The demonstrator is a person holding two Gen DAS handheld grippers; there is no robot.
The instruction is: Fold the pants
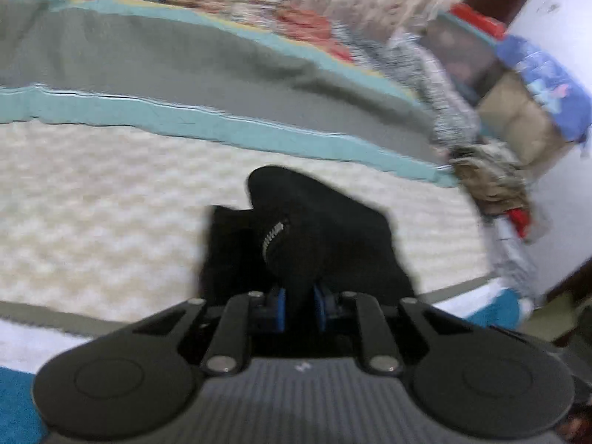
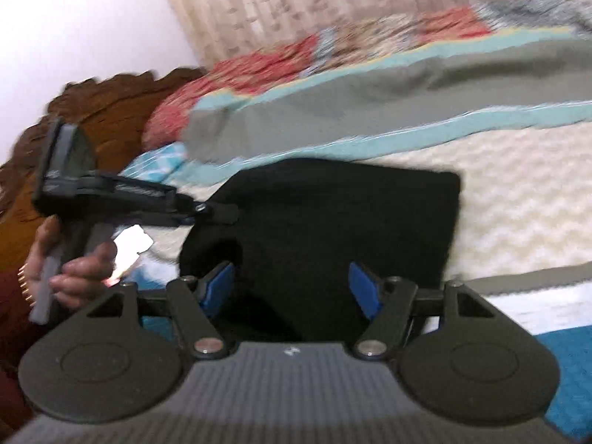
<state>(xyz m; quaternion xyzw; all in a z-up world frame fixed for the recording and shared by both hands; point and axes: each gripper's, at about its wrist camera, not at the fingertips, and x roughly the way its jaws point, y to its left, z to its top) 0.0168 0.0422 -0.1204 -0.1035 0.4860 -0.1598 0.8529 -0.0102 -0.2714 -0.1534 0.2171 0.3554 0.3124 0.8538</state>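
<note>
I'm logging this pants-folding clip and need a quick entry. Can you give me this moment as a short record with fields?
garment: black pants, bunched, zipper showing
surface: cream textured blanket on a bed
left claw: shut on the pants fabric
right claw: open, blue pads apart, over the pants
left hand: grips the left tool's handle
image quality: motion blur in both views
fold state: cannot tell

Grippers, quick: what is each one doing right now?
Left gripper: closed on the black pants.
Right gripper: open, holding nothing, pants between its fingers.
</note>
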